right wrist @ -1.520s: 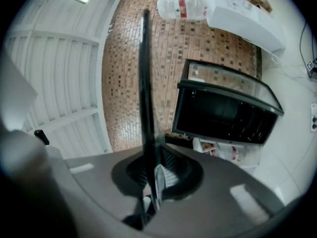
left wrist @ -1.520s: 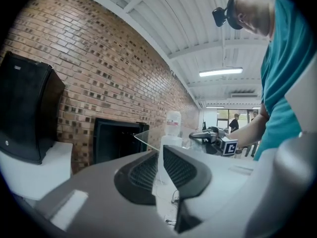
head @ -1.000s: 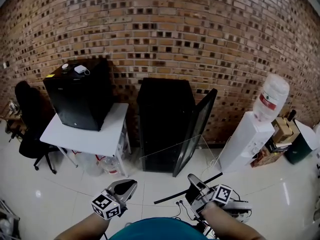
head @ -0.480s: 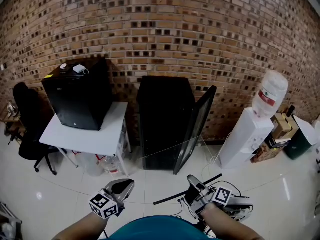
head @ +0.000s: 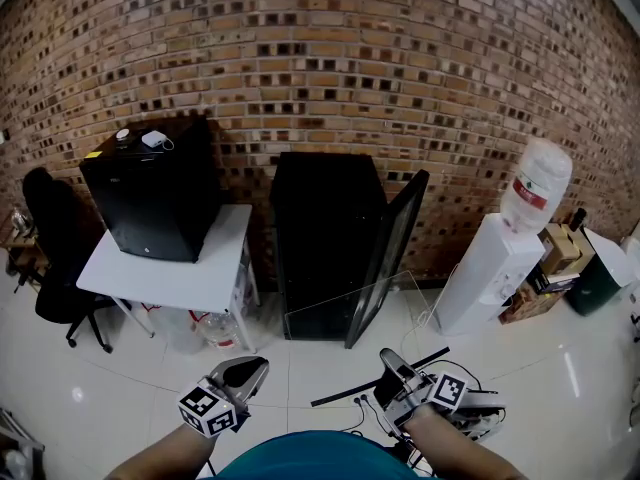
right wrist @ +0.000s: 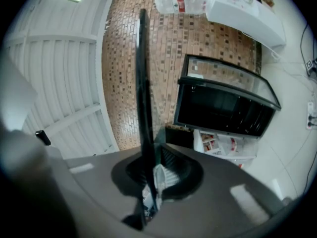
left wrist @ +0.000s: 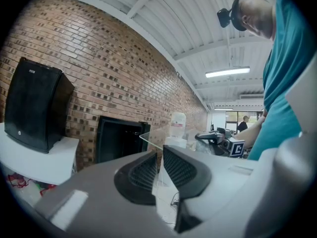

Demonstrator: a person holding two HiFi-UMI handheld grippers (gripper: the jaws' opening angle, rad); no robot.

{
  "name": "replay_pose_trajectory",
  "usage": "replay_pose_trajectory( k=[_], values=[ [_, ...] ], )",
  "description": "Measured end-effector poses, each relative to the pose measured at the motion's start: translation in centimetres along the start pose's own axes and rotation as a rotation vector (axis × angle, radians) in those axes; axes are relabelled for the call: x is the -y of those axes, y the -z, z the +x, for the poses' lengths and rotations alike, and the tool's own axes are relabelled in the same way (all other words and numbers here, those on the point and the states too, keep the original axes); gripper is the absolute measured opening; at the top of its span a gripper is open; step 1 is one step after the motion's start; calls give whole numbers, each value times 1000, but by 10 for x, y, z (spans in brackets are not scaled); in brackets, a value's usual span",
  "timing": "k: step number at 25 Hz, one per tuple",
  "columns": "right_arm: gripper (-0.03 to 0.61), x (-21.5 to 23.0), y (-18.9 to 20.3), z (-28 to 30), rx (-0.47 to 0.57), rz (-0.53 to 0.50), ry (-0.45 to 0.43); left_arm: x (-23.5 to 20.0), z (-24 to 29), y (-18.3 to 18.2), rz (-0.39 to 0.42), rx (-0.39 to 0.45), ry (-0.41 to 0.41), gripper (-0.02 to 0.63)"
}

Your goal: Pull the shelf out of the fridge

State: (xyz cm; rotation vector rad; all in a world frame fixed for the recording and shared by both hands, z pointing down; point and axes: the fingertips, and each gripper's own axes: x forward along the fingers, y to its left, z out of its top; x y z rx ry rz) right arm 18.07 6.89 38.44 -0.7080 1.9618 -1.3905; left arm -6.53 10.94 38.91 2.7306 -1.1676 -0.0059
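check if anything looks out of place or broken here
The glass shelf is out of the black fridge, held in the air in front of it, with the left gripper and right gripper each clamped on an edge. The fridge door stands open. Nothing looks spilled or broken.

Readable text: none in any view.
Water bottle (head: 538, 183) label: red and white band, print too small to read.
Black box (head: 150, 193) on the tabletop (head: 190, 280): small pale badge near a top corner, not legible.
Left claw (head: 256, 366) marker cube (head: 207, 408): black-and-white square patterns, no letters or digits.
Right claw (head: 388, 358) marker cube (head: 447, 391): same kind of patterns only.
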Motion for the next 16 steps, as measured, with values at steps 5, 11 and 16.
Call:
replay_pose_trajectory(
  k=[5, 11, 16],
  values=[
    [14, -1, -4, 0, 2, -9, 1, 0, 3, 2, 7, -2, 7, 15],
    [14, -3, -4, 0, -2, -14, -4, 0, 3, 0, 5, 1, 6, 15],
    [14, -1, -5, -1, -10, -21, 4, 1, 3, 2, 6, -3, 7, 15]
  ],
)
